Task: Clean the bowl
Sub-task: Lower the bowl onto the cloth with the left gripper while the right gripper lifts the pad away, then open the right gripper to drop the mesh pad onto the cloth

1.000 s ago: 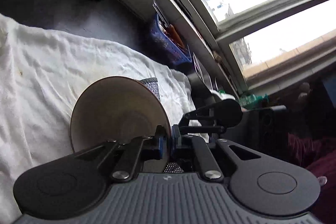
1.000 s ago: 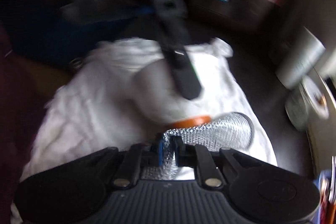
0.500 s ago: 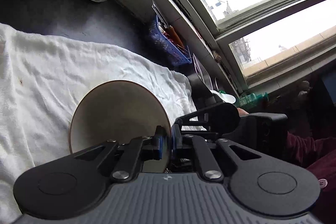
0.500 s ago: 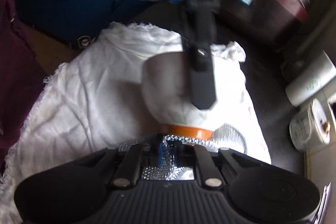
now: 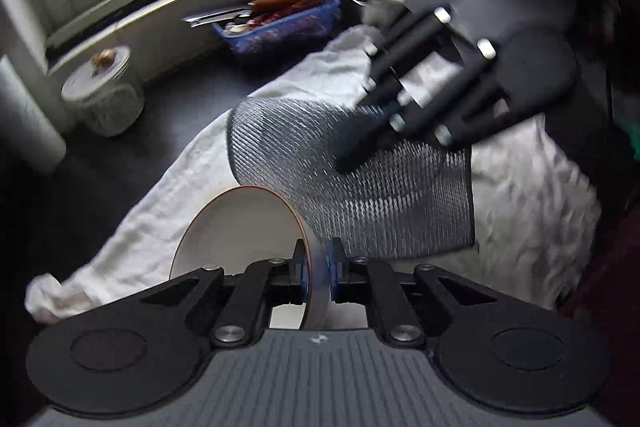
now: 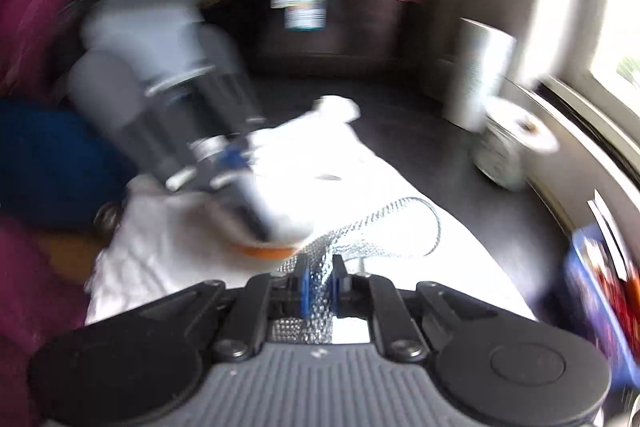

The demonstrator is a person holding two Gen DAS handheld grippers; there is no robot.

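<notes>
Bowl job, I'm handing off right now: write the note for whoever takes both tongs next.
Left tongs: clamped on the bowl rim, bowl held on edge above the white cloth; they are just starting to open, so watch the grip.
Right tongs: shut on the silver mesh scouring cloth, which hangs beside the bowl's outer wall.
Done: both items picked up and brought together.
Left: scrub inside and outside, then set the bowl down. How clean it is cannot be judged; both views are blurred.
</notes>
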